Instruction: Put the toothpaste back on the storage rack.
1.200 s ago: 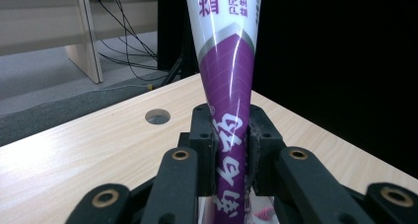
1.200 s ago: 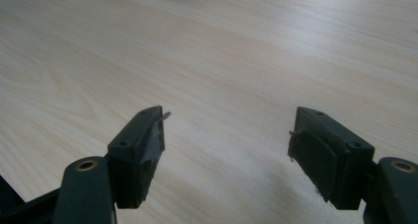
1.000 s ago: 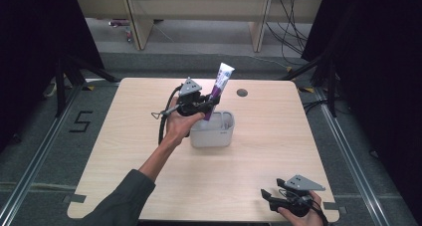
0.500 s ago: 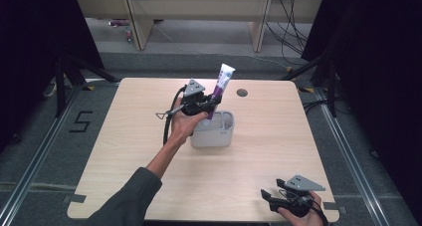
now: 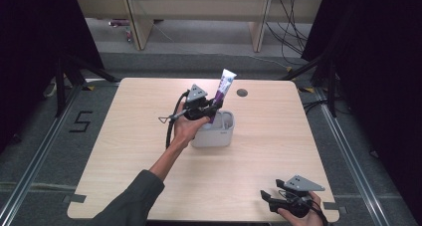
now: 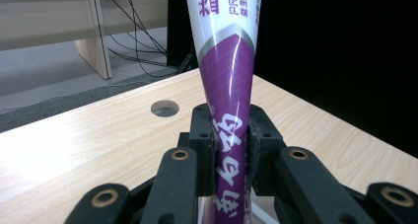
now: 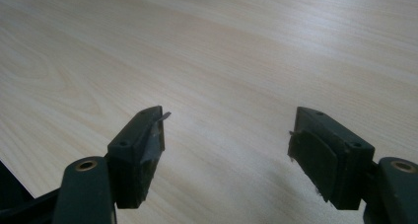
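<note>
The right gripper rises from the bottom of its own view with its two black jaws standing wide apart and nothing between them. Behind and beneath them lies the table, a pale wooden top with fine grain running across it. At the lower left corner the table's edge cuts off against a dark patch.

Light wooden table with round grommet hole, cables on floor

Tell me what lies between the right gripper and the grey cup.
Nothing: in the high view only bare table separates the right gripper from the grey cup.
</note>
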A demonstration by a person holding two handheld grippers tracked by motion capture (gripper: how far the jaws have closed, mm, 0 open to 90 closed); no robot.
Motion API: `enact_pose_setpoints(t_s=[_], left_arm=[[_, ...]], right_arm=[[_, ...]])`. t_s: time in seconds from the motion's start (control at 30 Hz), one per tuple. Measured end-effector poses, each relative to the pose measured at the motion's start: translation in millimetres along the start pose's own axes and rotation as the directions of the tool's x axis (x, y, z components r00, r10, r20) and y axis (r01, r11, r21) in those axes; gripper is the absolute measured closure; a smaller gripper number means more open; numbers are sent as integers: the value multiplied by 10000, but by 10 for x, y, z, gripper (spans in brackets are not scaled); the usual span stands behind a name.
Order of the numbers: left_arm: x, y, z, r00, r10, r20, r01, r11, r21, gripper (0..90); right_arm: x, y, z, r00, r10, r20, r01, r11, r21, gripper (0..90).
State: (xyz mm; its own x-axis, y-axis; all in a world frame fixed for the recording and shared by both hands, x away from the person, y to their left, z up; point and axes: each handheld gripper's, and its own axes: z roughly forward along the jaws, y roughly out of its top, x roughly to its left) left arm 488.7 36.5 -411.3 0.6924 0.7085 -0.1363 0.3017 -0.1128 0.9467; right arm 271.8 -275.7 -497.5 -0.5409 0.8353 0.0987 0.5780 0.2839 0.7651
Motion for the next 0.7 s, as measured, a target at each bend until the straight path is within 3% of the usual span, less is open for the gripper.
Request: enact_pose_setpoints(t_s=[0.03,0.2,0.23,0.27,0.3,0.43,0.6,0.7], left_arm=[[1,-13,3,10000,-7,-30,8,10000,42,760],[-6,-69,2,10000,90,21,-91,9998,180,759],[-8,-75,0,9999,143,6,-143,9995,272,759],[-9,-80,2,9998,173,-17,-173,9994,298,759],[-11,-82,3,9998,213,-36,-212,9993,303,759],[-27,-86,11,9997,250,53,-251,9993,264,759],[-45,-110,20,9996,293,8,-293,9989,358,757],[-39,-155,26,9994,340,-32,-338,9981,520,757]], right_arm=[[21,-5,3,9993,356,-129,-355,9993,61,291],[17,-5,0,9996,290,-67,-290,9996,17,292],[-9,-1,1,10000,-34,47,35,10000,-64,292],[-8,-2,1,10000,-26,46,26,10000,-61,292],[15,-6,1,9996,270,-72,-270,9996,3,292],[22,-5,2,9992,373,-131,-372,9993,91,292],[23,-6,-9,9989,448,-115,-446,9989,113,292],[15,-11,-2,9998,195,6,-195,9998,-47,292]])
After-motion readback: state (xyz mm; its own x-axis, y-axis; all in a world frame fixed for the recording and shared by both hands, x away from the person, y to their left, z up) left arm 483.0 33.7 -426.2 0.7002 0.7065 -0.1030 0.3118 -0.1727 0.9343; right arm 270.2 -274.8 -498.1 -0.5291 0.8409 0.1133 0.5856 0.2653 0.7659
